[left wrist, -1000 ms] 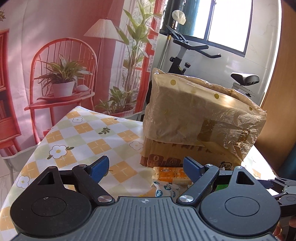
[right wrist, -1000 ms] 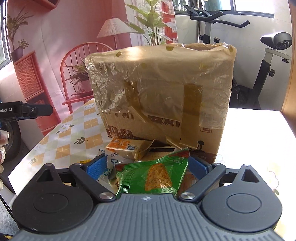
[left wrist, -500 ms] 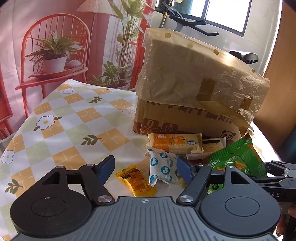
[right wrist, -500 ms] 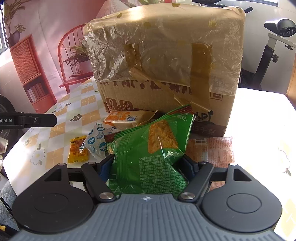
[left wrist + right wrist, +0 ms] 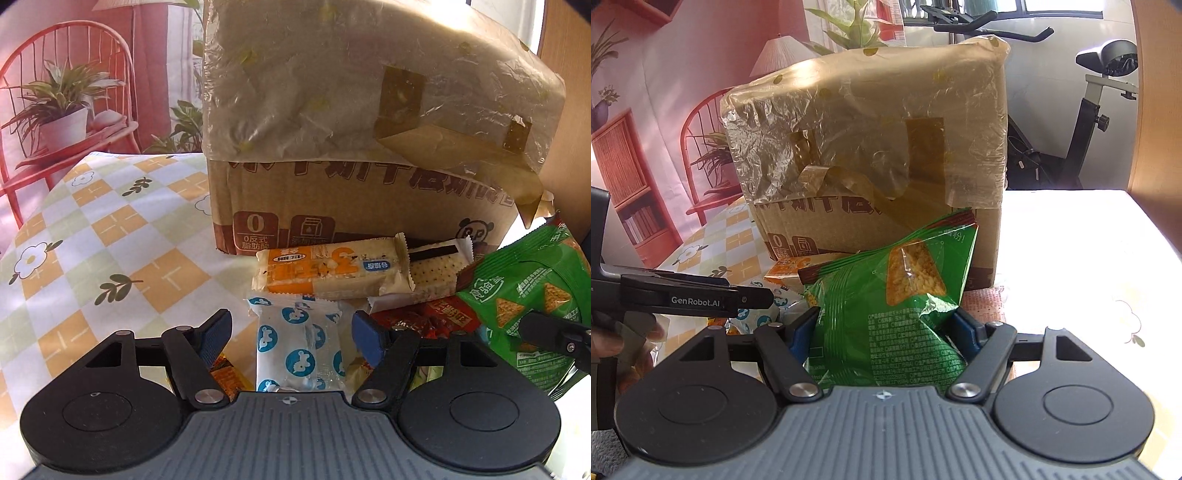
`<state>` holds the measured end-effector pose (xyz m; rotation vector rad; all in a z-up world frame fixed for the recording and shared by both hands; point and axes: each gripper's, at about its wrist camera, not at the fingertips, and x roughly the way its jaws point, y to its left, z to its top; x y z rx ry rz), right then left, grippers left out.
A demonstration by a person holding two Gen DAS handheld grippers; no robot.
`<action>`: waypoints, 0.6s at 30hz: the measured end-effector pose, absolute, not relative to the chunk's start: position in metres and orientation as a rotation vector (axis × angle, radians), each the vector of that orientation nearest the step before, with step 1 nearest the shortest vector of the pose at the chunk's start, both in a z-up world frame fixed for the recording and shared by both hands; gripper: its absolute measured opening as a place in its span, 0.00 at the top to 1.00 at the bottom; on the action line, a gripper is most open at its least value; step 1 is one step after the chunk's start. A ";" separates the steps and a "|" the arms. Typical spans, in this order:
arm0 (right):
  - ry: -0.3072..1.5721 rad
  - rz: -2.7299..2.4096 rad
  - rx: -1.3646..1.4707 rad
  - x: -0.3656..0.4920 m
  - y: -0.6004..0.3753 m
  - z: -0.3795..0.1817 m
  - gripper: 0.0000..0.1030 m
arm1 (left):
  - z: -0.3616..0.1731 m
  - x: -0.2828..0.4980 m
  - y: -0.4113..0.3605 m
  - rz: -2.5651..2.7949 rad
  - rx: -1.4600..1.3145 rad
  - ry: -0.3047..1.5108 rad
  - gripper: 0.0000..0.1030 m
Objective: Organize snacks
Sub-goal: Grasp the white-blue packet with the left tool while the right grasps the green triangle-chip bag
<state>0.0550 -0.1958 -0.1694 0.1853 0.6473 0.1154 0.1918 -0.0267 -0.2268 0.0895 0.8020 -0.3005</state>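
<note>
The right gripper (image 5: 882, 328) squeezes the green chip bag (image 5: 890, 310) in its jaws, lifted before the cardboard box (image 5: 871, 166). The left gripper (image 5: 291, 332) has just been closing its jaws, which stand apart around the blue-spotted white packet (image 5: 295, 350) on the tabletop (image 5: 110, 236).

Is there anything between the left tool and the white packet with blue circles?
Nothing visible. The white packet lies directly between the open fingers of the left tool, with gaps on both sides.
</note>
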 end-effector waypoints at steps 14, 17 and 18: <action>0.644 0.146 0.195 0.050 -0.192 -0.173 0.28 | -0.228 0.160 -0.015 -0.284 0.044 0.789 0.53; 0.643 0.156 0.195 0.049 -0.190 -0.171 0.28 | -0.217 0.147 -0.005 -0.267 0.023 0.766 0.53; 0.642 0.162 0.196 0.048 -0.189 -0.171 0.28 | -0.212 0.141 -0.001 -0.265 0.017 0.755 0.53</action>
